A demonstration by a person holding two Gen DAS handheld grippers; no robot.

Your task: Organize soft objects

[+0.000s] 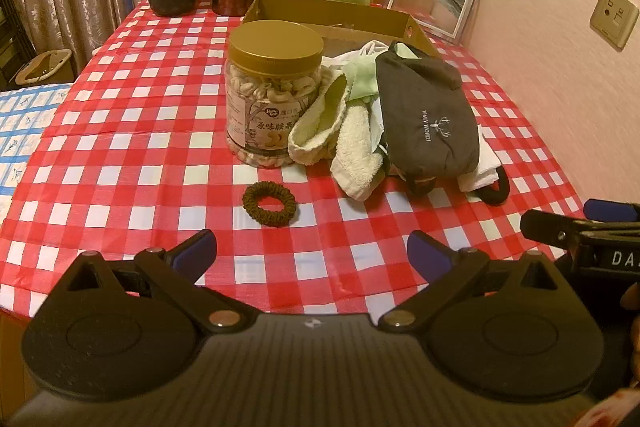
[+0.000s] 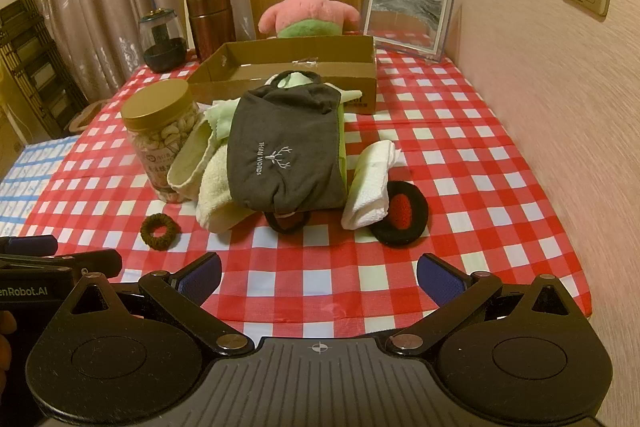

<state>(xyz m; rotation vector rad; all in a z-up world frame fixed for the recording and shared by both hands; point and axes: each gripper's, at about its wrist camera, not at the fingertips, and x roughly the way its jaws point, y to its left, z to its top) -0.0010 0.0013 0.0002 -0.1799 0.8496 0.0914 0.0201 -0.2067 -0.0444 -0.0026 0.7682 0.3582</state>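
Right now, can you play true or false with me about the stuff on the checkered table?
1. The brown hair tie lies alone on the cloth, in front of the nut jar. True.
2. The pink star plush sits inside the cardboard box. False: it sits behind the box.
3. The jar's gold lid is on. True.
4. The left gripper holds the grey cloth. False: its jaws are open and empty.
5. The grey cloth lies on top of the pile. True.
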